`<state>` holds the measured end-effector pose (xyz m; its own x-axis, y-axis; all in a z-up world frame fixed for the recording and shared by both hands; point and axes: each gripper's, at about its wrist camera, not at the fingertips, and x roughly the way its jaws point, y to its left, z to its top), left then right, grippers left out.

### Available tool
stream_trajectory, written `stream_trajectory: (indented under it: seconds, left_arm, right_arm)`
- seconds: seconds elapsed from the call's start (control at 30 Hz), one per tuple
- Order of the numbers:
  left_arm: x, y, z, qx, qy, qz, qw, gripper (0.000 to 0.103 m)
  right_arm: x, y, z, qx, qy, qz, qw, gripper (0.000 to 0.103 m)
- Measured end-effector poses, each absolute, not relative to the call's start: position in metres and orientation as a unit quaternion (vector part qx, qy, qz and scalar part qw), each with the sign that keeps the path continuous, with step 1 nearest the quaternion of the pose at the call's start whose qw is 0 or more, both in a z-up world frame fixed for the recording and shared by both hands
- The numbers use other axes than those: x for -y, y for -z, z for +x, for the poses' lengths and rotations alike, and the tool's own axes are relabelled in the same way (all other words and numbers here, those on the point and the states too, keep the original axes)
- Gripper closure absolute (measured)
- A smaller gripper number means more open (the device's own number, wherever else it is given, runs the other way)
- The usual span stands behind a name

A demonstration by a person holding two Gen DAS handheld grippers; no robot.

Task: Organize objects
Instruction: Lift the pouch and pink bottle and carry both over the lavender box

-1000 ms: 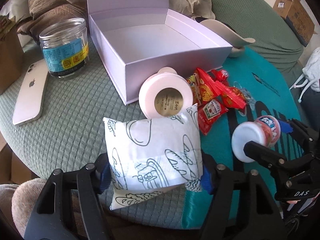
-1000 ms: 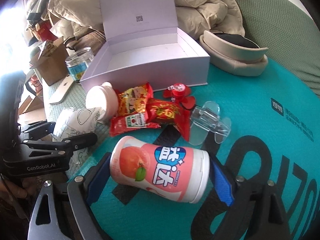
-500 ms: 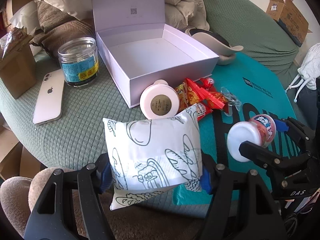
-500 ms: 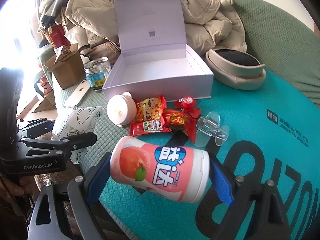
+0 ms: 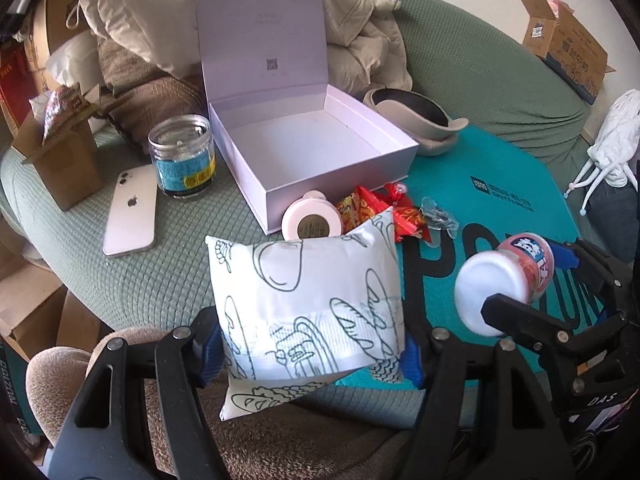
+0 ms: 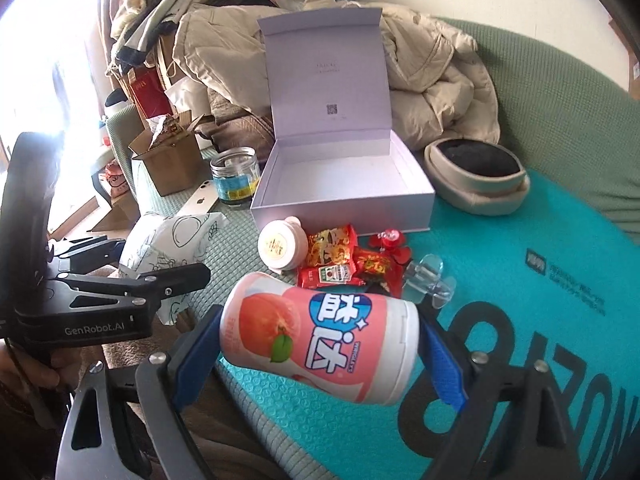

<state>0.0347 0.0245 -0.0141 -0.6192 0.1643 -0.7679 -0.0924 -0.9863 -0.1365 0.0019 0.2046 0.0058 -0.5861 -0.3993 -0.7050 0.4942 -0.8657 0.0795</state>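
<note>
My left gripper [image 5: 310, 354] is shut on a white bread packet [image 5: 308, 304] with line drawings, held in the air at the near edge of the round table. My right gripper [image 6: 320, 356] is shut on a pink peach-print gum bottle [image 6: 320, 336], held sideways above the teal mat; it also shows in the left wrist view [image 5: 504, 280]. An open lavender box [image 5: 316, 152] stands empty at the far middle, also in the right wrist view [image 6: 340, 184]. In front of it lie a round white jar [image 6: 280, 246], red snack sachets [image 6: 336, 256] and a clear clip [image 6: 426, 280].
A glass jar [image 5: 182, 156], a white phone [image 5: 130, 210] and a small cardboard box [image 5: 60, 152] sit left of the box. A beige cap [image 6: 476, 176] lies to its right. Coats are piled behind. The teal mat [image 6: 520, 300] covers the right side.
Both grippers have pulled back and up from the table with their loads still held. The box and the loose items now look smaller and farther off.
</note>
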Motion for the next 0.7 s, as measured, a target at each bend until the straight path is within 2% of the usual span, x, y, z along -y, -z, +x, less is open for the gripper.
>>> stream_trajectory:
  seconds: [0.37,0.7]
  left_arm:
    - [-0.038,-0.014,0.045,0.018,-0.911,-0.405,0.068,0.036]
    - [-0.029,-0.026,0.021,0.020,-0.910,-0.411,0.050,0.036]
  right_arm:
    - [-0.208,-0.033,0.007,-0.074,0.900,0.343,0.259,0.012]
    - [-0.193,-0.044,-0.024,-0.073,0.895,0.340,0.278,0.012]
